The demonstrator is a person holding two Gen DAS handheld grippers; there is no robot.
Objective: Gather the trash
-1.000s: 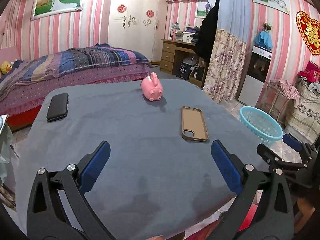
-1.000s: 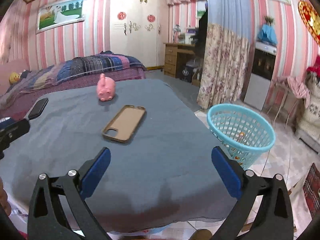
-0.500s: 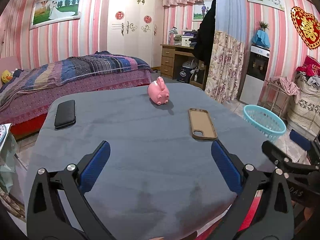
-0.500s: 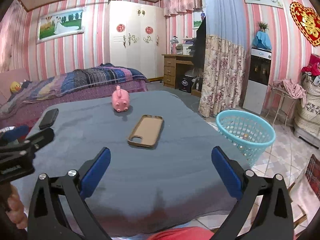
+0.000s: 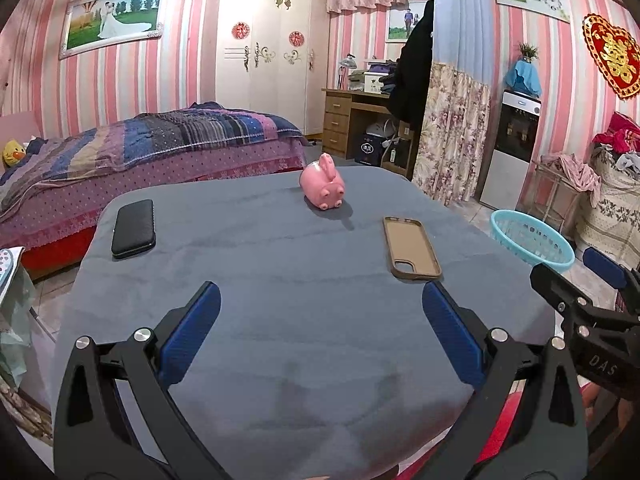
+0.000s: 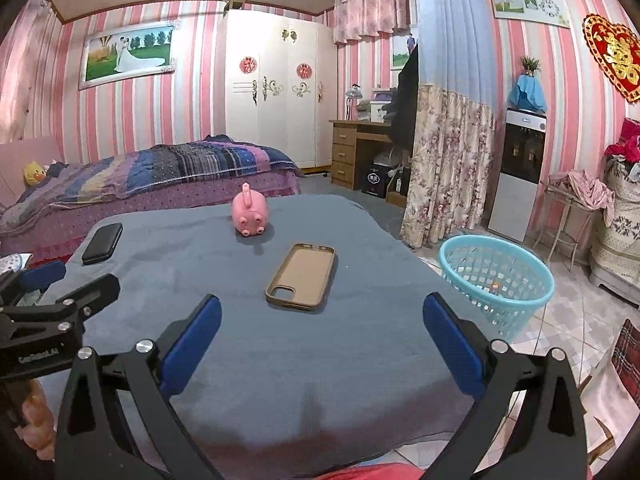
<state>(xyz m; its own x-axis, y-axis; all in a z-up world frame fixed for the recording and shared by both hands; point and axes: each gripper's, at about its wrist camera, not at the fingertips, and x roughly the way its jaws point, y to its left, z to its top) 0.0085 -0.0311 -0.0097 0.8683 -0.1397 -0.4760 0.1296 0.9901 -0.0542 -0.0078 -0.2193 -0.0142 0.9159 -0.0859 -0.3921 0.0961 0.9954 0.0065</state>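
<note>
Both sets of jaws wide apart and holding nothing: left gripper [image 5: 320, 312] and right gripper [image 6: 322, 314] poised above the near edge of the grey-covered table [image 5: 280, 320].

No obvious trash on the cloth. Only a pink pig figurine [image 5: 323, 190], a tan phone case [image 5: 411, 249] lying face-up, and a black phone [image 5: 134, 228] near the far left corner, all well apart.

Main risk, judging from this: mistaking the case or the phone for rubbish and dropping it in the turquoise mesh basket [image 6: 496, 280], on the tiled floor [image 6: 568, 320] just off the table's right side, with a few small bits inside. Slipping likely on a thin, flat case.

Pink-striped bedroom beyond: bed [image 5: 140, 152], white wardrobe [image 5: 264, 56], wooden desk [image 5: 352, 120], floral curtain [image 6: 448, 160].
</note>
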